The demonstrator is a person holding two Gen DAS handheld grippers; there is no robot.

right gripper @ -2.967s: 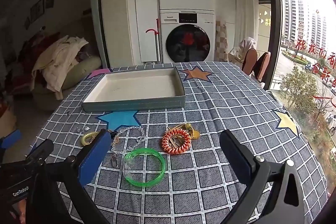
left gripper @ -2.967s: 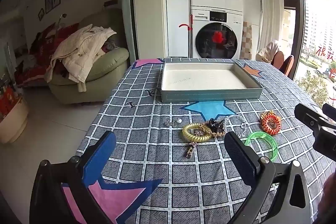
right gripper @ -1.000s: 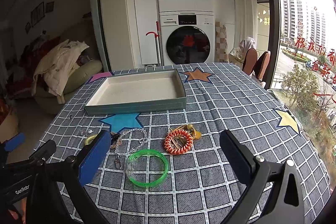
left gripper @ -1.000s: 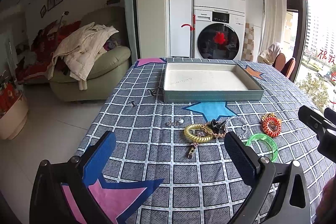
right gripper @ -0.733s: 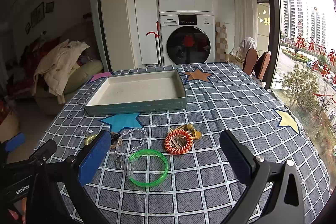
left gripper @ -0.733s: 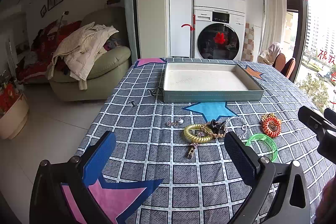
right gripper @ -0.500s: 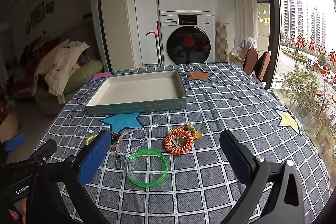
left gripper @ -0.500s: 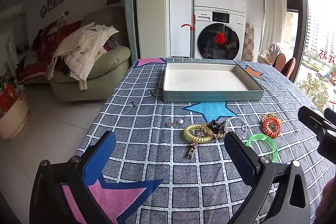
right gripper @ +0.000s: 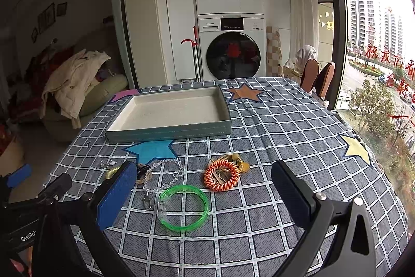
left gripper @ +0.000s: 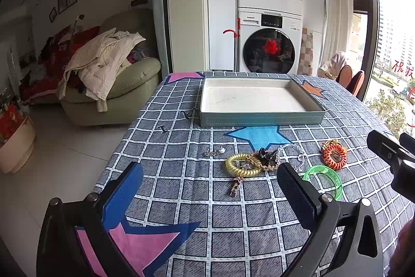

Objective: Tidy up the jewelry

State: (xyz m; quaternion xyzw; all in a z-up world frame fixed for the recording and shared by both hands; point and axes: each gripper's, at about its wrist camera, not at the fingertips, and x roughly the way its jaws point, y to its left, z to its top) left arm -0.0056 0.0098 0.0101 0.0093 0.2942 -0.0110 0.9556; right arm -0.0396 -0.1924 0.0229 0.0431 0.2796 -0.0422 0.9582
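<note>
An empty teal tray (left gripper: 259,118) (right gripper: 168,133) with a white lining sits on the checked tablecloth. In front of it lie a yellow coil ring (left gripper: 242,164), a clear bead chain (right gripper: 166,170), an orange coil ring (left gripper: 334,155) (right gripper: 221,178), a green bangle (right gripper: 183,208) (left gripper: 328,179), a small clasp (left gripper: 234,187) and small earrings (left gripper: 214,151). My left gripper (left gripper: 207,188) is open and empty, near the front of the pile. My right gripper (right gripper: 205,188) is open and empty, above the green bangle.
Two small dark clips (left gripper: 163,129) lie left of the tray. The table's left edge (left gripper: 122,144) drops to the floor by a green sofa (left gripper: 116,95). Stacked washing machines (left gripper: 269,17) stand behind the table. Chairs (right gripper: 319,79) stand at the far right.
Both grippers have drawn back and risen slightly over three seconds; the tray and jewelry look a little farther away. Nothing on the table has moved.
</note>
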